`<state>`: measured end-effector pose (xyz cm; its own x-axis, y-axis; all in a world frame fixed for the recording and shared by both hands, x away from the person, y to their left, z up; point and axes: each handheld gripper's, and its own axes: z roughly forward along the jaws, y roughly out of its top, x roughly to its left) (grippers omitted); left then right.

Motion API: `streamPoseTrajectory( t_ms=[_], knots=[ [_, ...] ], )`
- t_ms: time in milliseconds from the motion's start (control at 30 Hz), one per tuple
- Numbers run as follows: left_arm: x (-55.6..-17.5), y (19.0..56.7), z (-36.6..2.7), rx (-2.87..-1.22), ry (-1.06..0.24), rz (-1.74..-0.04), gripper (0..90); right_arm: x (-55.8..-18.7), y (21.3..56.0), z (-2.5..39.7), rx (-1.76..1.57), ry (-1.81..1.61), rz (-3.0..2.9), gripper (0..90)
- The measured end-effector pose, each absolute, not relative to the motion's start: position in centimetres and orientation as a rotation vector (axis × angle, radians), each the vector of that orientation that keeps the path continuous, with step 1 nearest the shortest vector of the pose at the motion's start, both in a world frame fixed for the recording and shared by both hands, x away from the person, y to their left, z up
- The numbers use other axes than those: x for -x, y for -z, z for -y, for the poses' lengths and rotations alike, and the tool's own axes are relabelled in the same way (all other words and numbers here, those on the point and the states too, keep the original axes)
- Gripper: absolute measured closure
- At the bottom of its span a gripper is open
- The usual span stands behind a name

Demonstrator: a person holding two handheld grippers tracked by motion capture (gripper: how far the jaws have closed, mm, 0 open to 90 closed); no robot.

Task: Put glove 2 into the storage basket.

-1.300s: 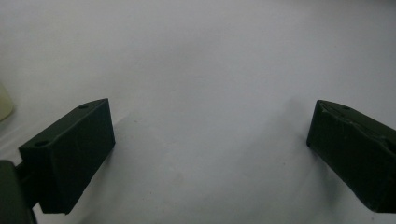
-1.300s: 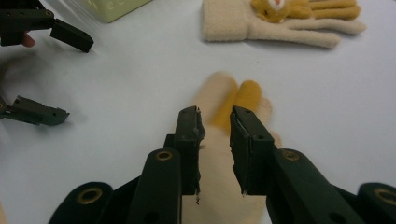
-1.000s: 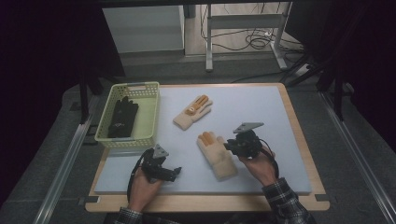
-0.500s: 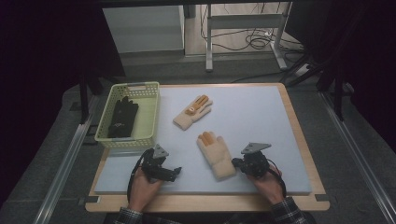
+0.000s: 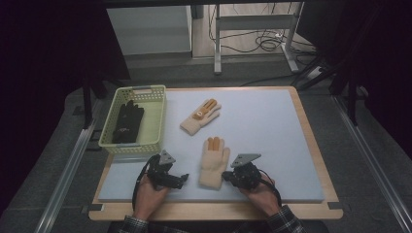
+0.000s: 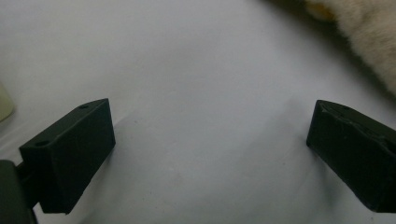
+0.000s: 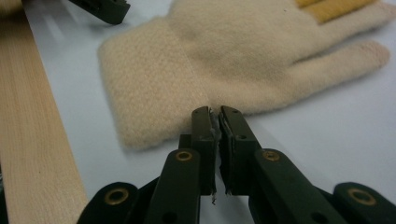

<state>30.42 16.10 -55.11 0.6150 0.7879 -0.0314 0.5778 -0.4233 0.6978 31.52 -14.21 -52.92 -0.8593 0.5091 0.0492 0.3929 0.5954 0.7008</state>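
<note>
Near cream glove point(image 5: 214, 166) flat on table point(image 5: 272, 126), cuff toward us, between both tools. Right hand-held gripper point(image 7: 215, 116) pinched closed, empty, just short of cuff. Left hand-held gripper point(image 6: 210, 140) spread wide — beside glove. We judge: approach step; next, open right jaws, bite cuff.

Dim room, lit table point(image 5: 272, 126); gripper views soft, blurred.
</note>
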Motion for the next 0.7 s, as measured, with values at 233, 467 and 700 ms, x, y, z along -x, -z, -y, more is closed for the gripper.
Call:
streamPoseTrajectory(
  t_ms=[233, 467, 700],
  knots=[
    [-30.4, 55.1, -16.1, -2.153, -0.394, -1.068, 1.8, -32.9, 52.0, 15.2, -0.799, -1.110, -2.609, 77.9],
    [-30.4, 55.1, -16.1, -2.153, -0.395, -1.069, 1.8, -36.6, 50.8, 14.8, -0.852, -1.147, -2.544, 67.0],
    [-30.4, 55.1, -16.1, -2.152, -0.396, -1.067, 2.1, -40.4, 50.6, 13.0, -0.884, -1.150, -2.514, 57.0]
  ],
)
